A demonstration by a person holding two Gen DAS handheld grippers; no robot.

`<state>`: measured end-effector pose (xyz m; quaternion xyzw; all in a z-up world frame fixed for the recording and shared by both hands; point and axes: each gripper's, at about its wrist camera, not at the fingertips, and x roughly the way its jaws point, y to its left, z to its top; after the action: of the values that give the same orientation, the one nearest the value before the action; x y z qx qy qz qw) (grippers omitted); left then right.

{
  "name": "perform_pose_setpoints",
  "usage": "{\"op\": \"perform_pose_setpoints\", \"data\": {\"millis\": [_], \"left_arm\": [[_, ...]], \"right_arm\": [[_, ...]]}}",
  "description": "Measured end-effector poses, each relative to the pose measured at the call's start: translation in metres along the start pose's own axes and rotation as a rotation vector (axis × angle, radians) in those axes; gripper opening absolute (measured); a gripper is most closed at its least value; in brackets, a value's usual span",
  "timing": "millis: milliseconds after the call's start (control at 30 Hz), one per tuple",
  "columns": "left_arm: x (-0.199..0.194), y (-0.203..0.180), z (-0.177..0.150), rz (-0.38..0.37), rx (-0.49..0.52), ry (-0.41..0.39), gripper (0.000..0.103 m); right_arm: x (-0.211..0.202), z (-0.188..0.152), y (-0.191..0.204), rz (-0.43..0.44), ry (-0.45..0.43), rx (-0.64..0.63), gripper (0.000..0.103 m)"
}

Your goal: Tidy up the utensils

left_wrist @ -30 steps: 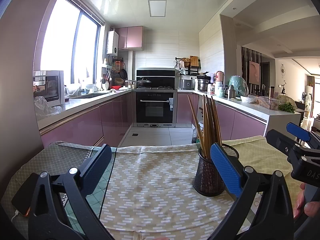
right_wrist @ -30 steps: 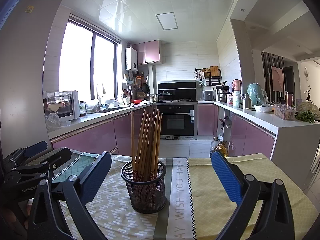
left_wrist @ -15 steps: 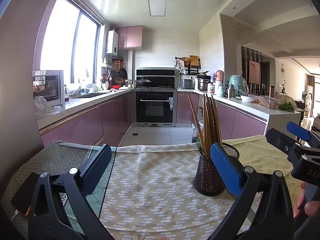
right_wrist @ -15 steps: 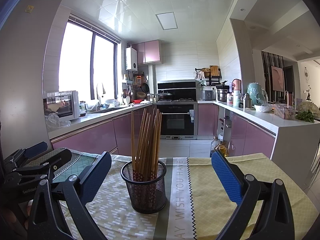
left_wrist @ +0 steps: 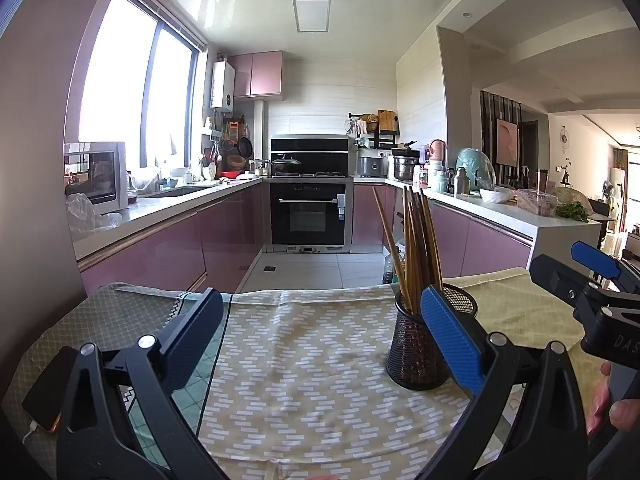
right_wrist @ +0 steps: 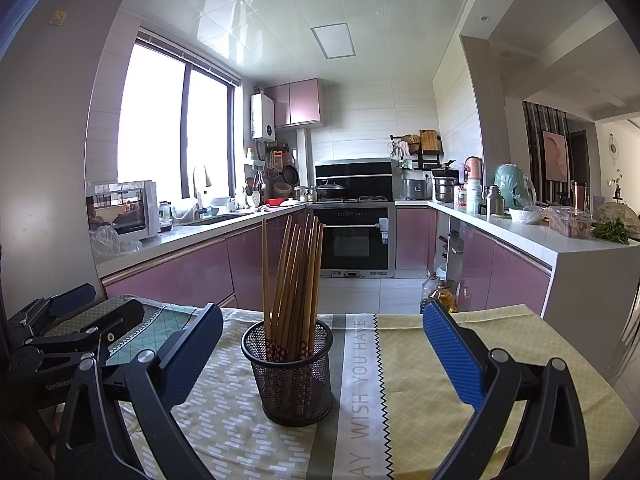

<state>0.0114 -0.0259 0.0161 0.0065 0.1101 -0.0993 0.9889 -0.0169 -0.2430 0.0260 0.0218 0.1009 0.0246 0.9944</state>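
Note:
A black mesh holder (right_wrist: 291,372) stands upright on the cloth-covered table, with several brown chopsticks (right_wrist: 294,276) standing in it. My right gripper (right_wrist: 322,344) is open, the holder sitting just beyond and between its blue fingers, nearer the left one. In the left wrist view the same holder (left_wrist: 416,344) is partly behind my right blue finger, its chopsticks (left_wrist: 416,248) leaning. My left gripper (left_wrist: 320,328) is open over bare cloth with nothing between its fingers.
A patterned tablecloth (left_wrist: 304,368) covers the table; a green mat and a phone (left_wrist: 46,396) on a cable lie at its left edge. Beyond the table's far edge are pink kitchen cabinets and an oven (left_wrist: 310,216). A hand (left_wrist: 612,404) holds the other gripper at right.

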Motion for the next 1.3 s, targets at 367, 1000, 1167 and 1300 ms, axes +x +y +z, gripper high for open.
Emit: {"op": "perform_pose_setpoints", "data": {"millis": [367, 1000, 1167, 1300], "left_arm": [[-0.0003, 0.0016, -0.0022, 0.004, 0.001, 0.000, 0.097], [0.0001, 0.0029, -0.0003, 0.006, 0.007, 0.010, 0.097], [-0.0013, 0.0038, 0.0015, 0.005, 0.017, 0.005, 0.097], [-0.0002, 0.0008, 0.0024, 0.003, 0.029, 0.005, 0.097]], "right_arm": [[-0.0001, -0.0006, -0.0001, -0.001, 0.003, 0.001, 0.097], [0.0006, 0.0001, 0.0002, 0.001, 0.012, 0.003, 0.097], [0.0010, 0.0000, 0.0002, 0.001, 0.014, 0.002, 0.097], [0.0026, -0.0005, 0.0002, 0.003, 0.019, 0.001, 0.097]]}}
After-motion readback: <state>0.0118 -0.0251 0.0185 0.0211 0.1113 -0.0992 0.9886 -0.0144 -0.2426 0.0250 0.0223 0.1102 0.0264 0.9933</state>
